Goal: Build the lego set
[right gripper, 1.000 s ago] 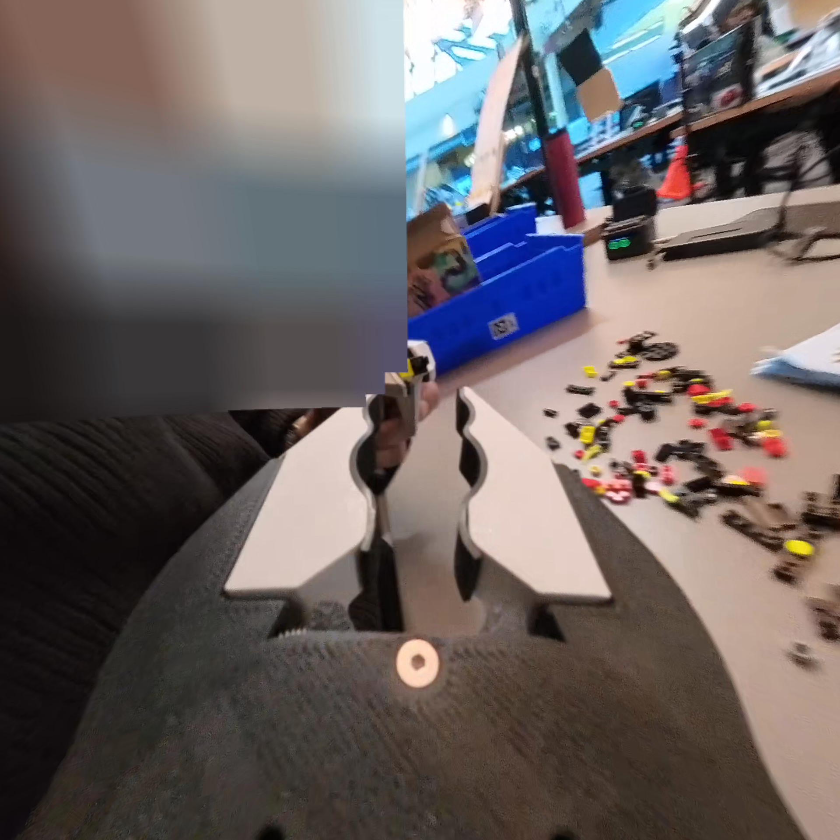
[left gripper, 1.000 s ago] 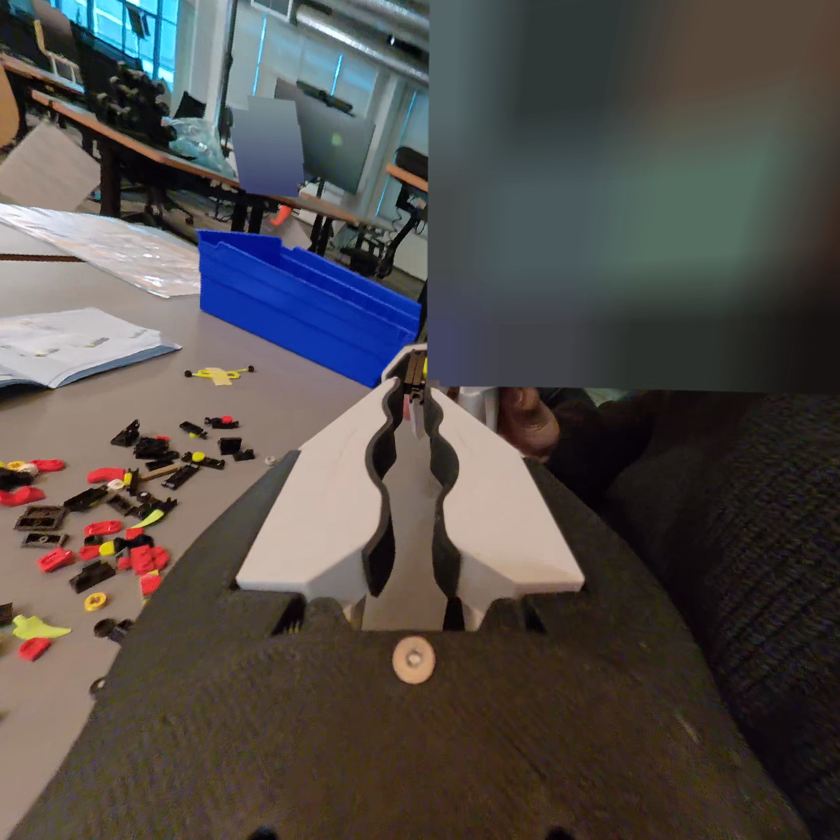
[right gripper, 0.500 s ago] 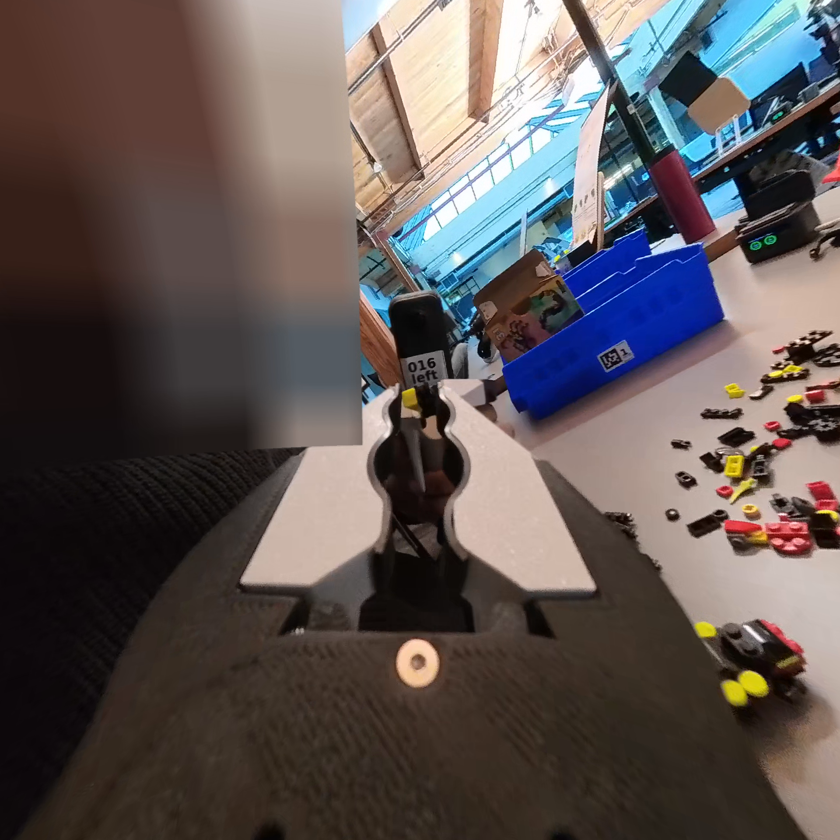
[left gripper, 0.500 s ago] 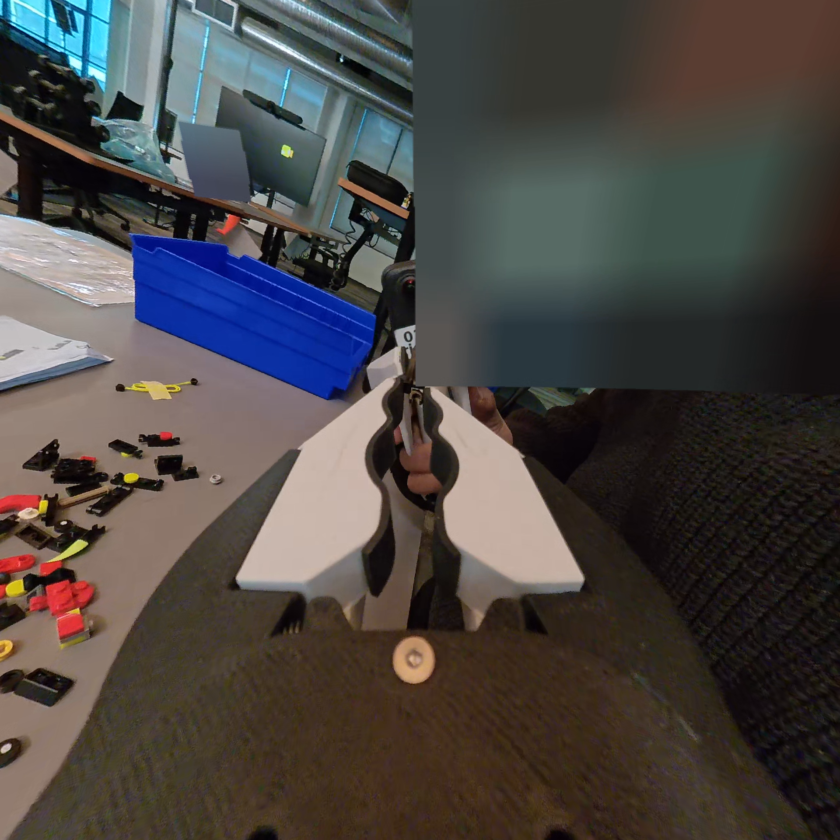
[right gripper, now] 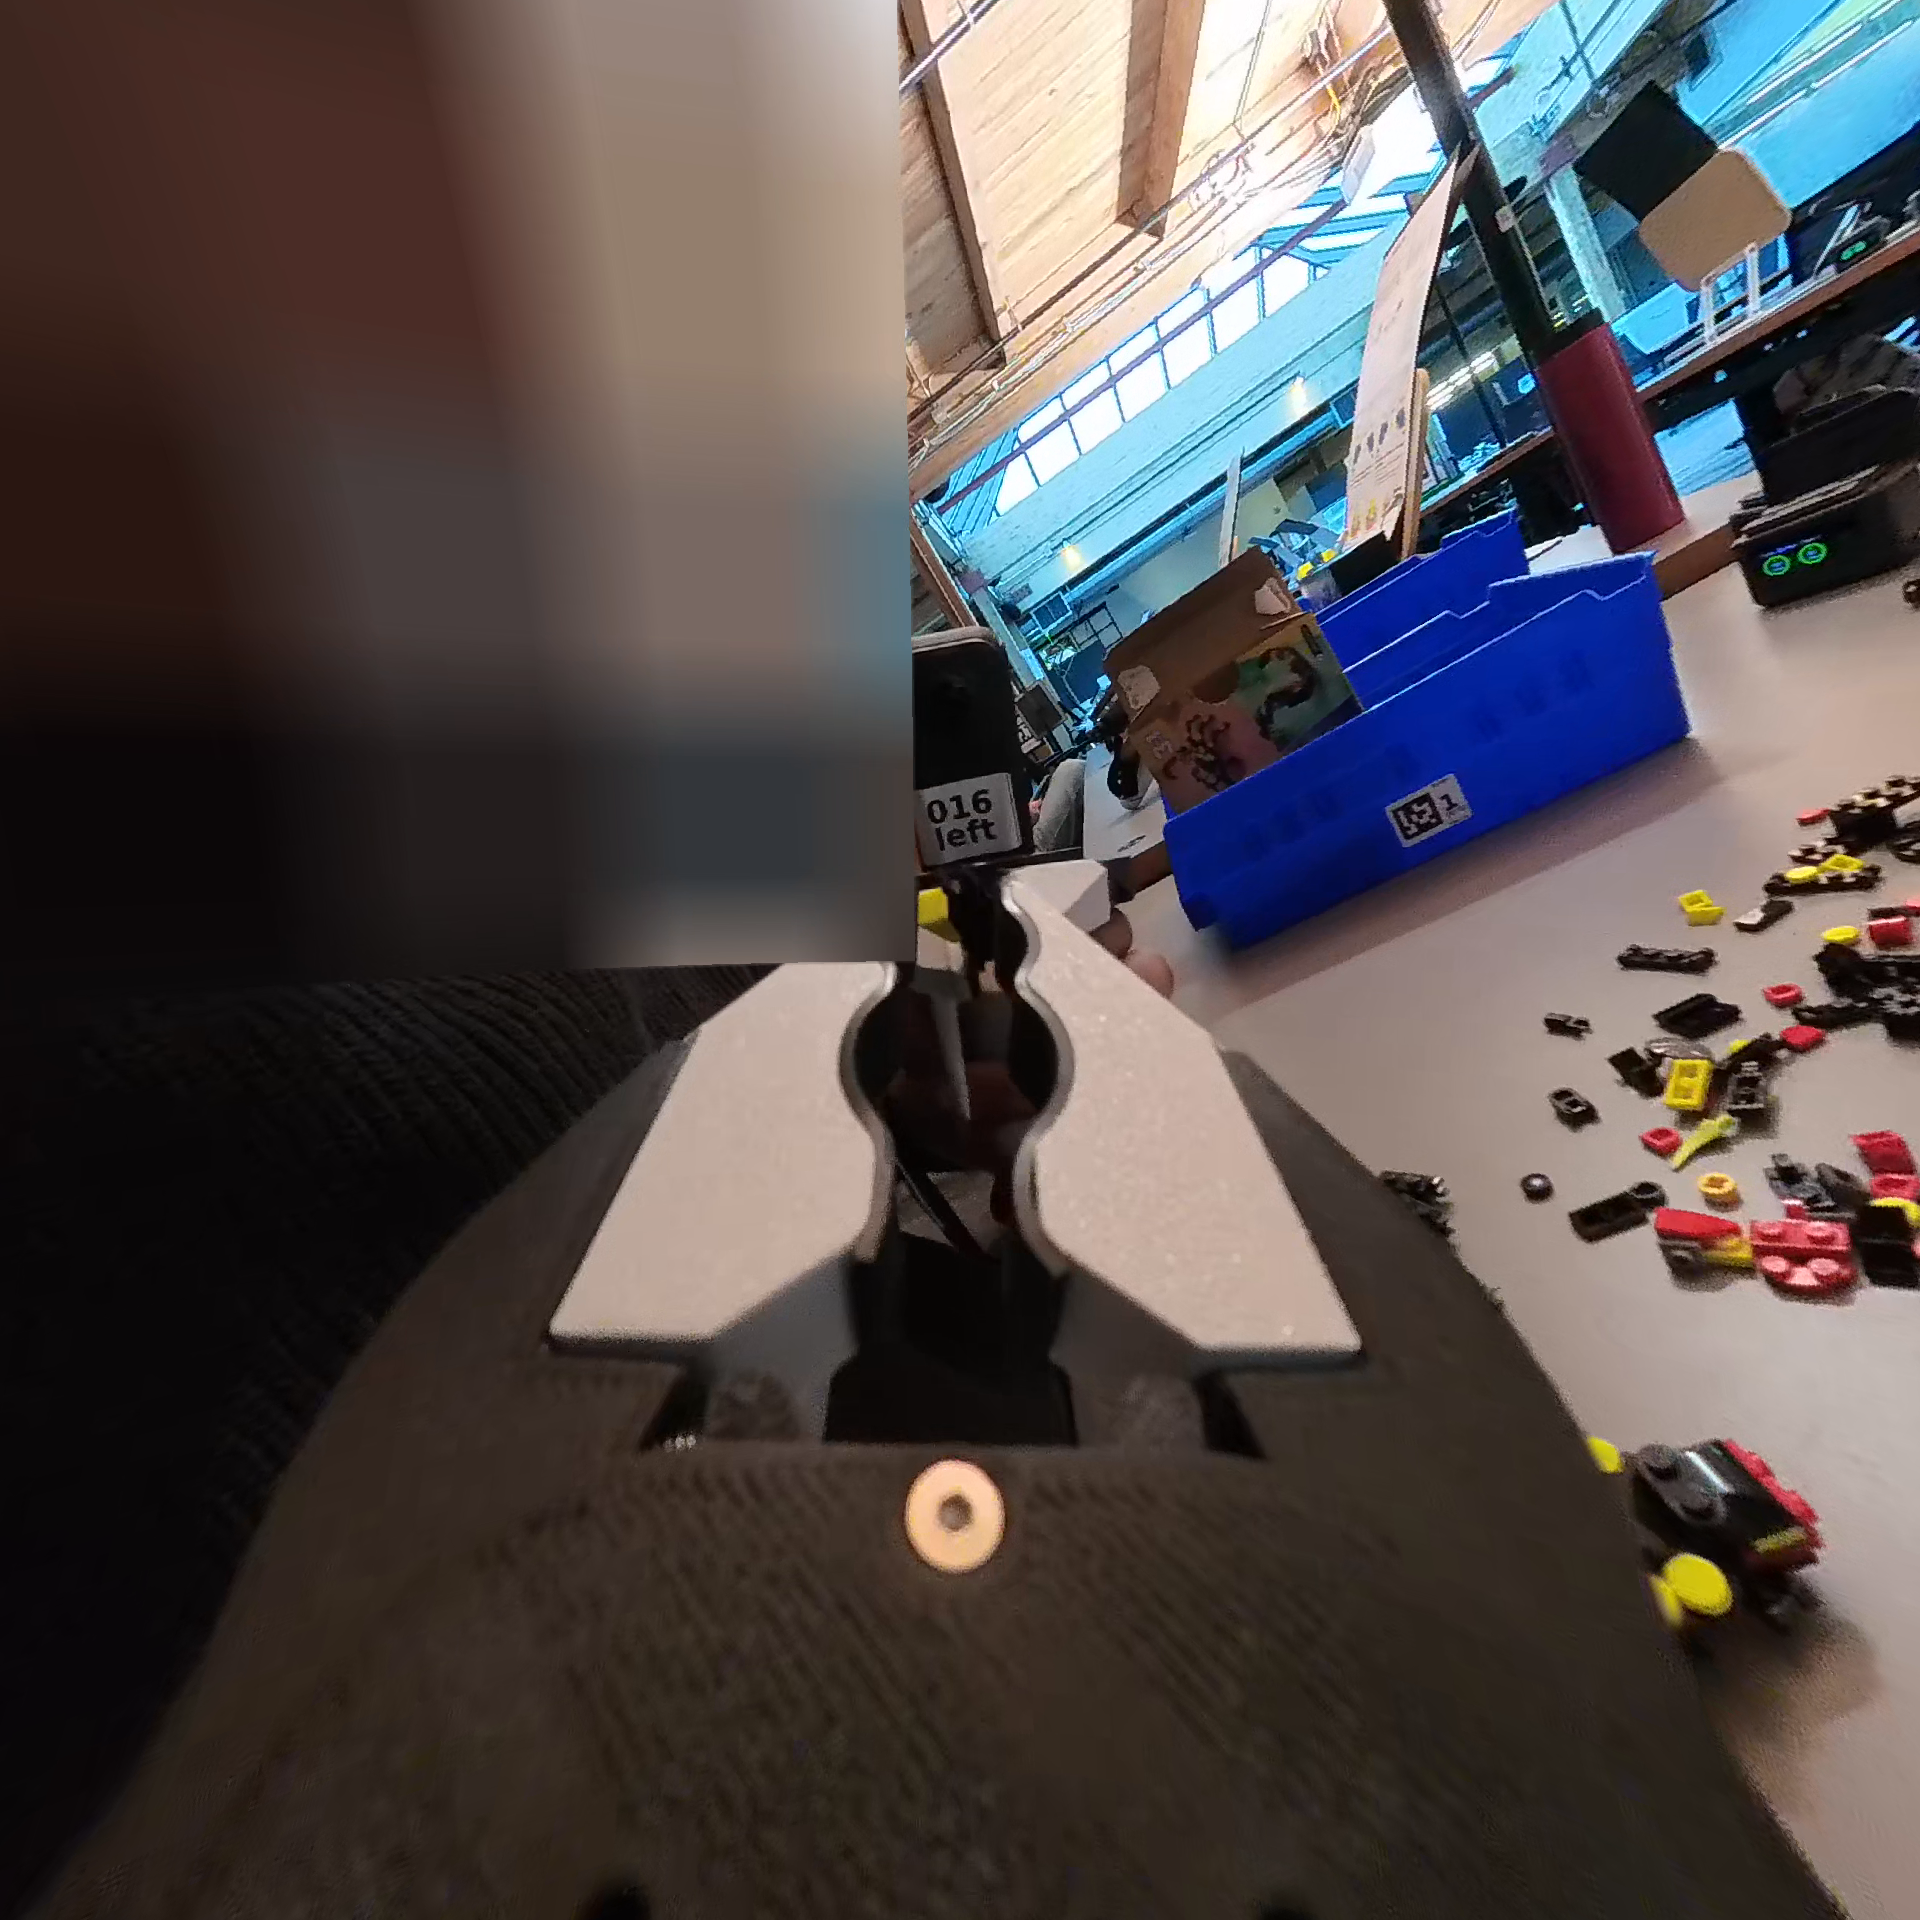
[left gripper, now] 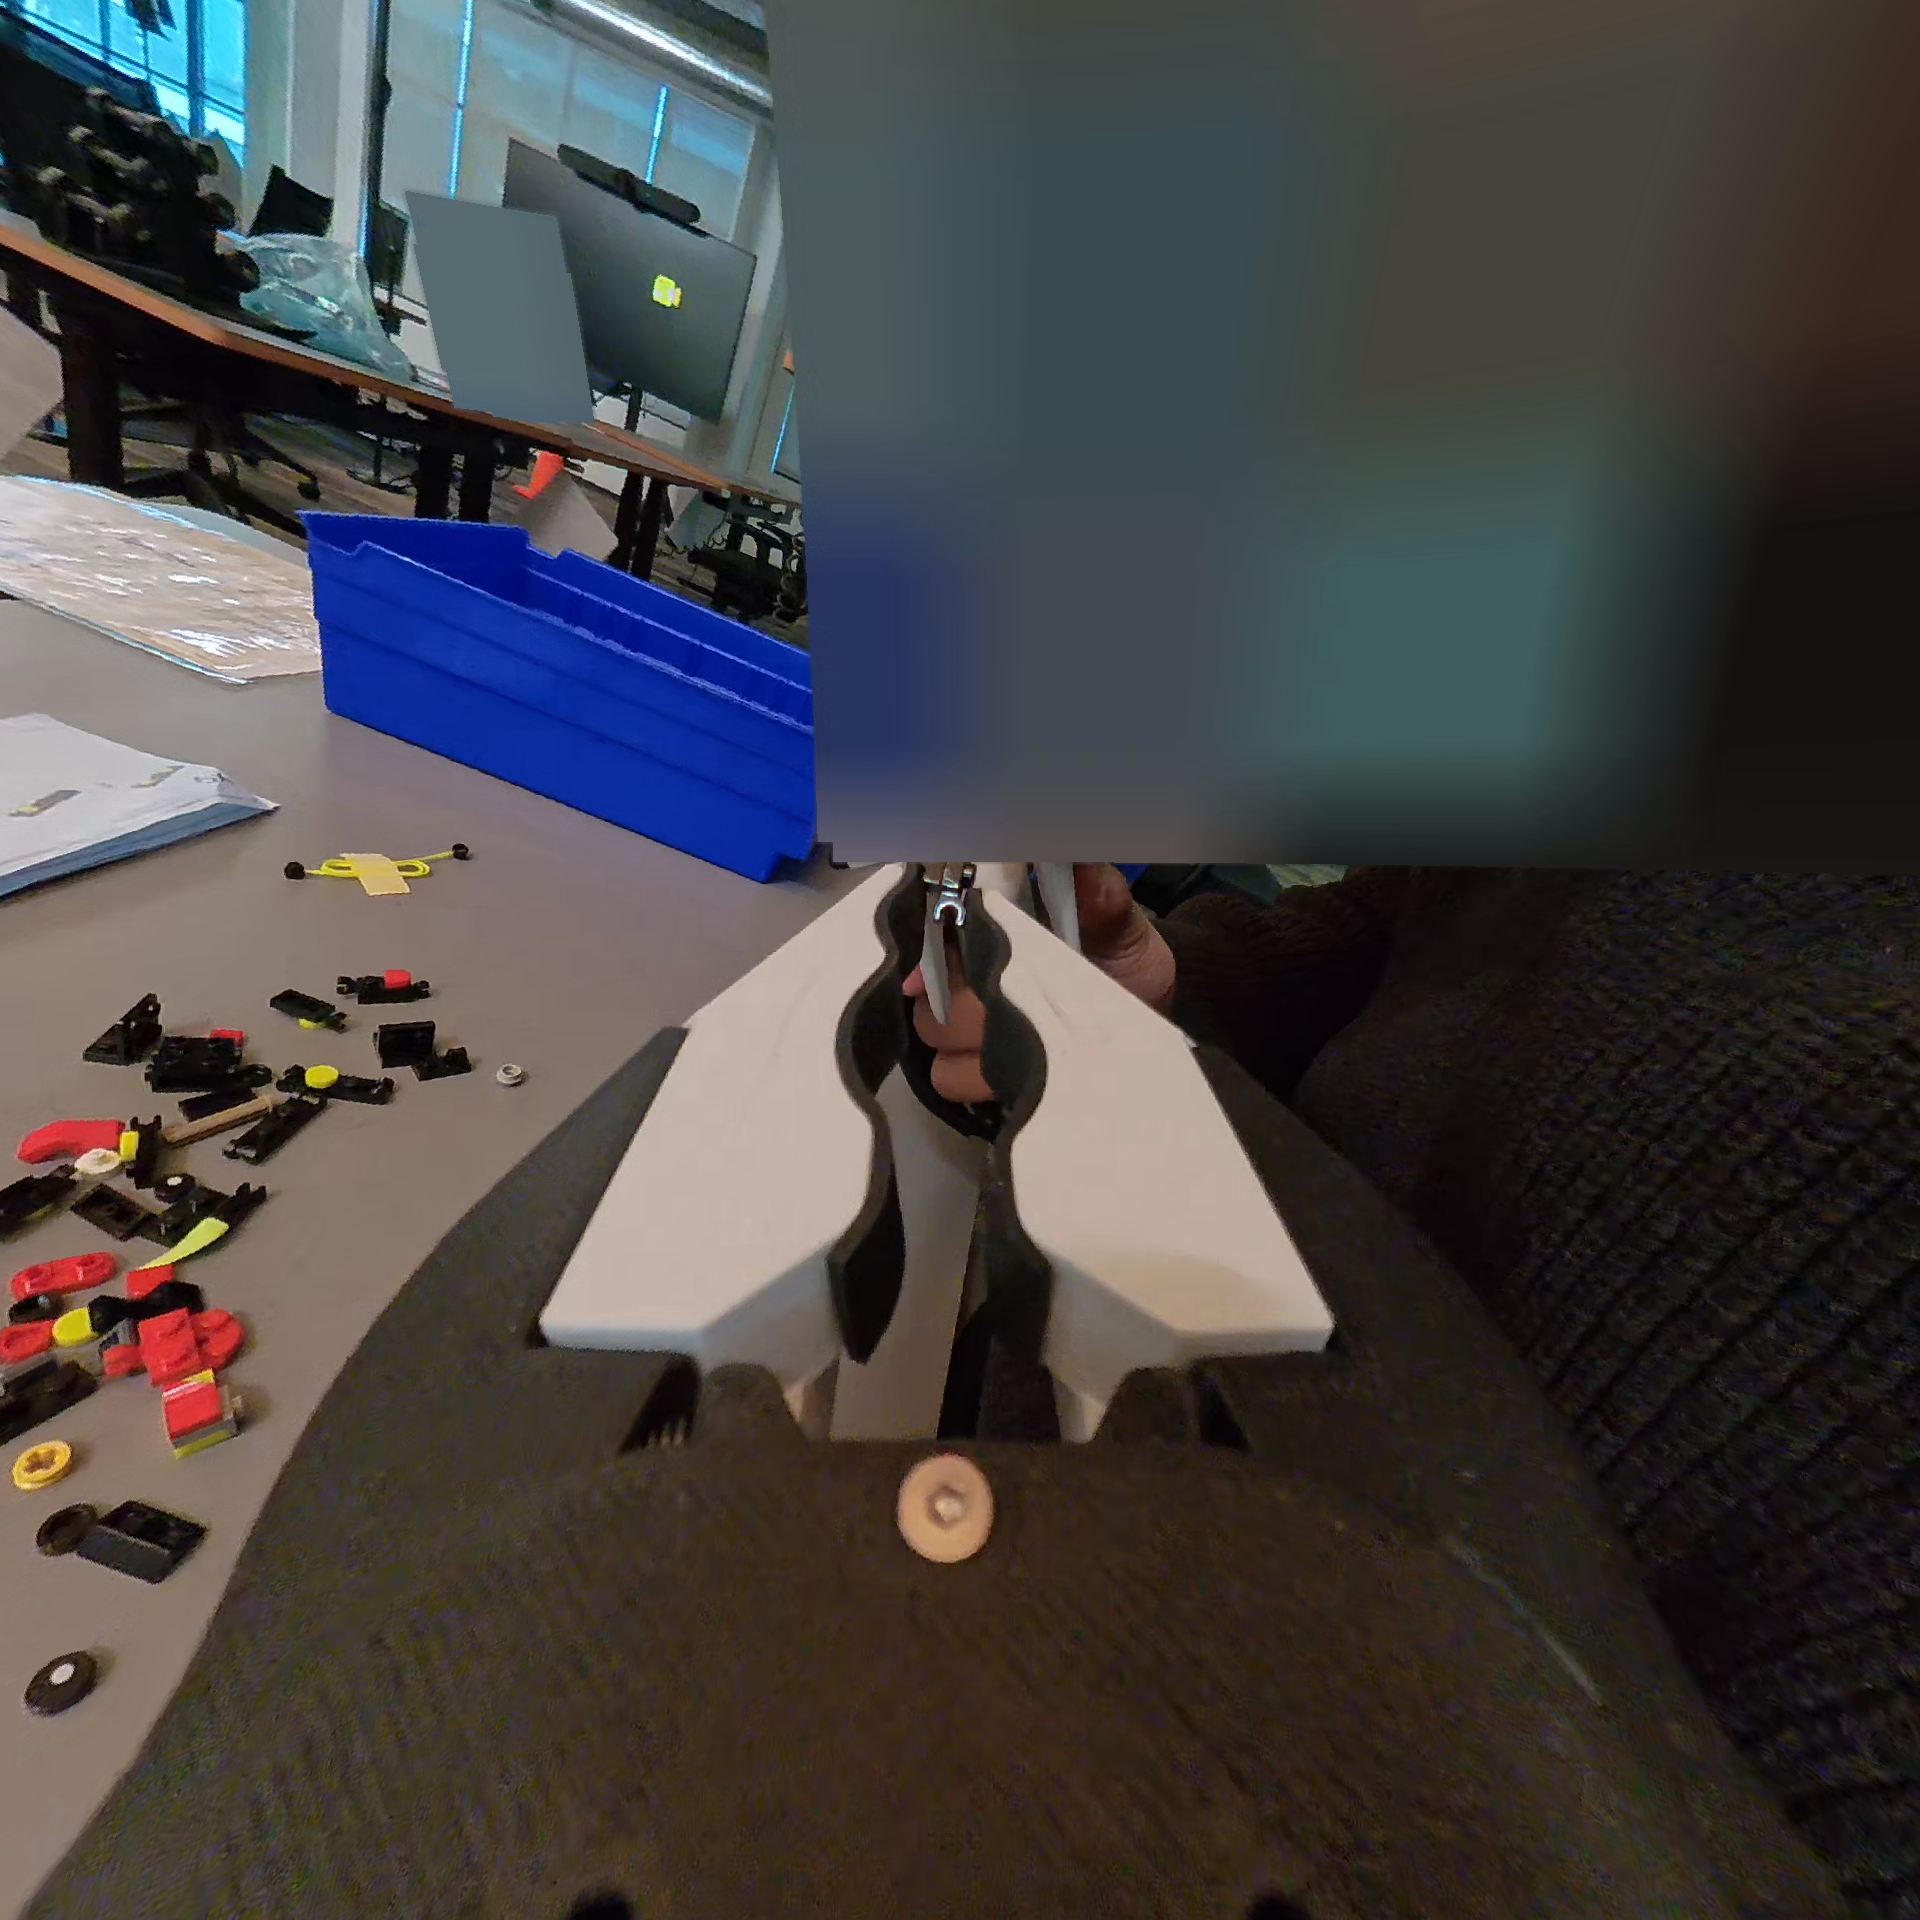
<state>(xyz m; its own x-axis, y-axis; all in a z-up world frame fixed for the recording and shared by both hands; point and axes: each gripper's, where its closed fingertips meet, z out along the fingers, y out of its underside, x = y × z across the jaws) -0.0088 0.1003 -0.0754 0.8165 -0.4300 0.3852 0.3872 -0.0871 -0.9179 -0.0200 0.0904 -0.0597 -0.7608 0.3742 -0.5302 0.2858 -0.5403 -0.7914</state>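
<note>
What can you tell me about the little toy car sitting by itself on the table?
The toy car in the right wrist view is a small model built from plastic bricks, mostly black, with red pieces along its top and far side. Round yellow wheels show at its near end, one big and clear at the front corner. It rests on the grey table, alone, apart from the scattered loose bricks farther back. It lies close beside the black body of the right gripper; whether they touch cannot be told.
</note>
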